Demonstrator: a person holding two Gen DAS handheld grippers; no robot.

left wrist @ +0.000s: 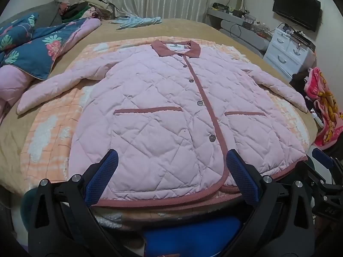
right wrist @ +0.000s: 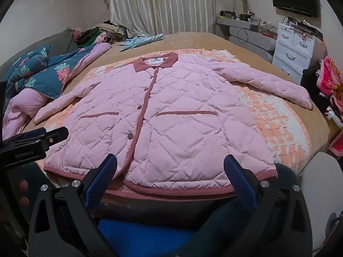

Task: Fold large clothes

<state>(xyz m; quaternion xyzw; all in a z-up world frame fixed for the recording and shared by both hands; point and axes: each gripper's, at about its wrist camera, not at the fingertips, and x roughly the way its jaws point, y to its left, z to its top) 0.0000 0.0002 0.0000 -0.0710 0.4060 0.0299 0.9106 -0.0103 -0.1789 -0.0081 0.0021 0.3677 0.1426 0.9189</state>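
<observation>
jacket: pink quilted jacket (left wrist: 163, 115) flat on bed (left wrist: 193, 27), long axis hem-to-collar, running away from both.
grippers: left gripper (left wrist: 171, 171) & right gripper (right wrist: 170, 171) jaws wide apart, empty, just short of hem.

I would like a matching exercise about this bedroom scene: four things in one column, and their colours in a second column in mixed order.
Things:
1. jacket
2. collar
3. chest of drawers
4. television

Colours:
A. black
B. white
C. pale pink
D. dusty rose

Pairs: 1-C, 2-D, 3-B, 4-A
</observation>
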